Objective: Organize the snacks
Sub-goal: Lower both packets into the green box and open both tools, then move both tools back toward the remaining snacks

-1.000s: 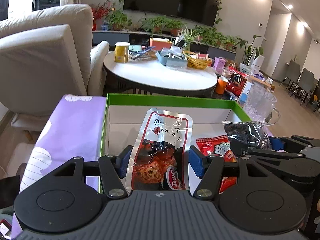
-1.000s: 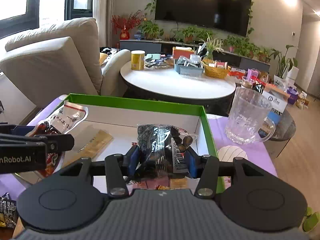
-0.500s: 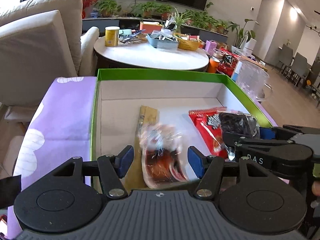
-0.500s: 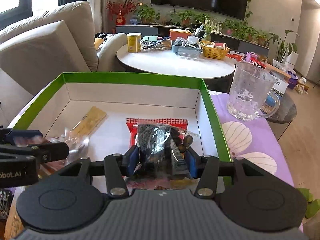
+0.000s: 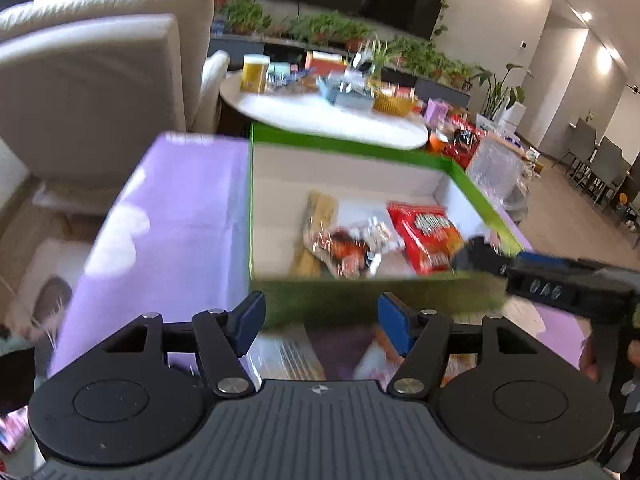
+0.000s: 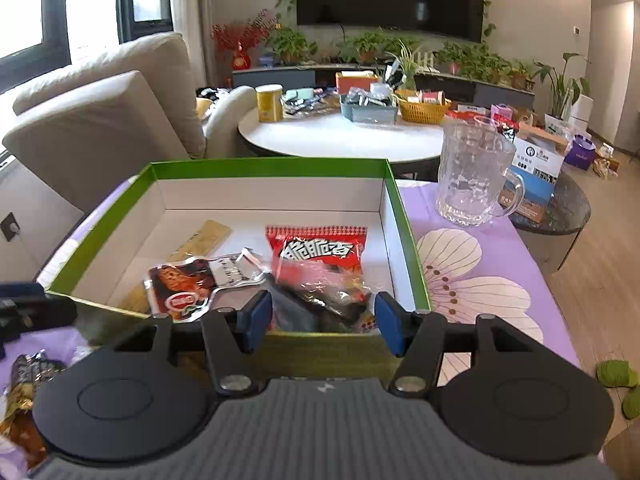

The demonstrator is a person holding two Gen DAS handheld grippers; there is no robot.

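A green box (image 6: 404, 236) with white inner walls stands on the purple cloth. In it lie a red packet (image 6: 316, 252), a silver-and-red packet (image 6: 196, 284) and a long tan packet (image 6: 204, 236). A dark packet (image 6: 320, 304) rests on the red one at the near wall. My right gripper (image 6: 323, 322) hangs over that wall, jaws opening, the dark packet between the pads but not pressed. The blurred left wrist view has my left gripper (image 5: 322, 328) just outside the box (image 5: 250, 200), jaws opening with nothing between them. The silver packet (image 5: 352, 244) lies beyond it.
A glass mug (image 6: 472, 176) stands on the cloth right of the box. Loose snack packets (image 6: 24, 380) lie on the cloth near the left front. Behind are a round white table (image 6: 340, 144) with clutter and a beige armchair (image 6: 104, 120).
The left gripper let the silver-and-red packet drop into the box and drew back over the near wall. The right gripper's jaws widened off the dark packet, which now lies in the box.
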